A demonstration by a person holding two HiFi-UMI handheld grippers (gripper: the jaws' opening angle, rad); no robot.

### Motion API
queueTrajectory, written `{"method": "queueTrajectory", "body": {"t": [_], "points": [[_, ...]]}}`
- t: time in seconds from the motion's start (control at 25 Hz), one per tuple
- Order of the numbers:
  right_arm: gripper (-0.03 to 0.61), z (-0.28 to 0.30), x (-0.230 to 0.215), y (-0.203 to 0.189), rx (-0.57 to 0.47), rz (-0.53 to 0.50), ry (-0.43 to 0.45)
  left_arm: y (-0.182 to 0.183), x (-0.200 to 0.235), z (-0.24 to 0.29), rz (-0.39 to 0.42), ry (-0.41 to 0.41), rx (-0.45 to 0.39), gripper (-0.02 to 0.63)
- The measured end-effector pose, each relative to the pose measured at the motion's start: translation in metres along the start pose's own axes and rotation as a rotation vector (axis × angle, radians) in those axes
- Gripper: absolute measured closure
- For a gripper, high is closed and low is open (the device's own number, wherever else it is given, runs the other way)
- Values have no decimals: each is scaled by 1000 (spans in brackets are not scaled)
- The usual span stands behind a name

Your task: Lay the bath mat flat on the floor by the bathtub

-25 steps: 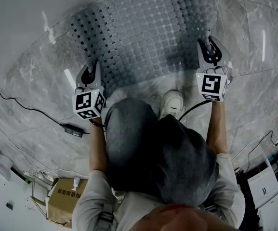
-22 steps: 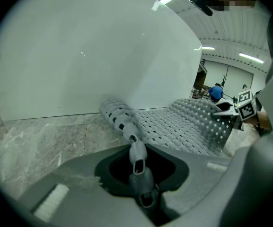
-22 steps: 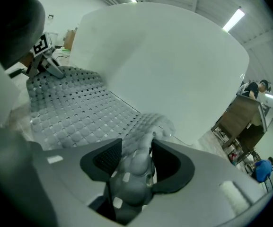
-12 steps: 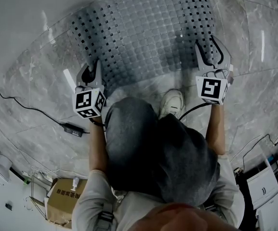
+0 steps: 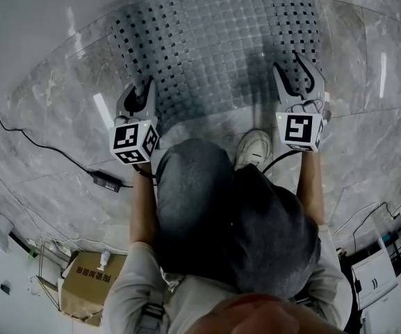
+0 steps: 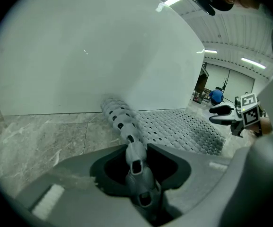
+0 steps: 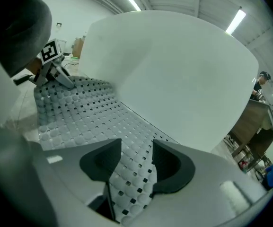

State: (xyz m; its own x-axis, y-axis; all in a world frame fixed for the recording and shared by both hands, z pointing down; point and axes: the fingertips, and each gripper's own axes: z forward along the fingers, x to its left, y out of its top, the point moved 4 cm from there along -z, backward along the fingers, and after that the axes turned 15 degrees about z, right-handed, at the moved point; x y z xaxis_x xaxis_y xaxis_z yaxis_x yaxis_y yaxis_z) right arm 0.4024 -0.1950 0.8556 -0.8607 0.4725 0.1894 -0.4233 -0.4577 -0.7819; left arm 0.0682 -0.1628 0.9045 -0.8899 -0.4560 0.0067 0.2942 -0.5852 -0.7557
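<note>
Left claw (image 5: pixel 139 94) has the bath mat's (image 5: pixel 214 40) near-left corner pinched up as a raised fold, though its jaws have just been easing apart. The right claw (image 5: pixel 297 75) has just been opening and stands spread over flat mat, gripping nothing. The mat lies on the marble floor (image 5: pixel 54 138) against the bathtub (image 5: pixel 33 19), flat except for that ridge. If the fold drops carelessly it may stay humped, or a jaw tip could catch a hole and drag the mat askew.

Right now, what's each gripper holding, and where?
Both just opened. Right gripper: nothing; bath mat flat under fingers. Left gripper: mat's bunched edge between fingers, grip unclear.
</note>
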Motion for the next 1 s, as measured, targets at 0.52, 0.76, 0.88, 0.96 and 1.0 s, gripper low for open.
{"method": "queueTrajectory", "body": {"t": [0.52, 0.76, 0.88, 0.96, 1.0], "points": [[371, 15, 37, 17, -23, -18, 88, 20, -8, -10, 12, -48, -40, 433], [374, 11, 36, 18, -30, -11, 78, 28, -6, -21, -22, -49, -76, 425], [376, 9, 36, 17, -30, -7, 73, 32, -5, -27, -30, -45, -95, 425], [377, 8, 37, 17, -33, -7, 74, 36, -4, -31, -27, -45, -116, 425], [377, 7, 37, 18, -33, -7, 74, 39, -5, -32, -25, -55, -129, 425]]}}
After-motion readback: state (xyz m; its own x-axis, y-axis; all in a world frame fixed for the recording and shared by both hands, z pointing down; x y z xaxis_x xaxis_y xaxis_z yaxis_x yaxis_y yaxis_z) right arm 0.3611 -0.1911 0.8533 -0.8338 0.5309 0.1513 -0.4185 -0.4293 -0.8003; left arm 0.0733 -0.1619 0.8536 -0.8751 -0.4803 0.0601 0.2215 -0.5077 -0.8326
